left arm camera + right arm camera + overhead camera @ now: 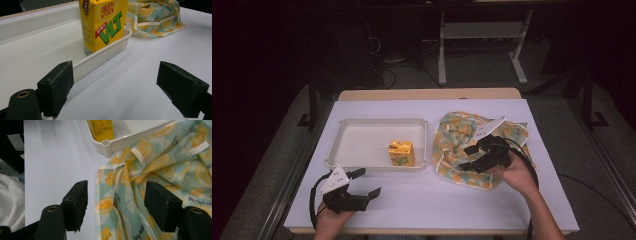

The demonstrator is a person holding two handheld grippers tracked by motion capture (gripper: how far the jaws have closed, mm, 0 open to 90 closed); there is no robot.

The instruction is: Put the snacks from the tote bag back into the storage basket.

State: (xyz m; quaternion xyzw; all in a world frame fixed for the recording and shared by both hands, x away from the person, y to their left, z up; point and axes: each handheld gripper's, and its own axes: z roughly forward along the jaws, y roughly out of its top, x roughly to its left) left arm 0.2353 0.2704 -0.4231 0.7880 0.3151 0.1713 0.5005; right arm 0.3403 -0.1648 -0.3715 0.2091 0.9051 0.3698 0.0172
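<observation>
Hovering over the lemon-print cloth, your R gripper has jaws half open, nothing held; L gripper wide open near the tray.

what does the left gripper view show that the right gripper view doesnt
Left gripper view alone: the front of the yellow drink carton, with its green VLT lettering and red label, standing upright in the white tray, and the left gripper with jaws wide apart over bare tabletop.

Right gripper view alone: the right gripper, jaws open, its left jaw over the tabletop and its right jaw over the lemon-print cloth, plus the cloth's white straps and the tray's rounded corner.

Both share: carton, tray, cloth and the white tabletop.
</observation>
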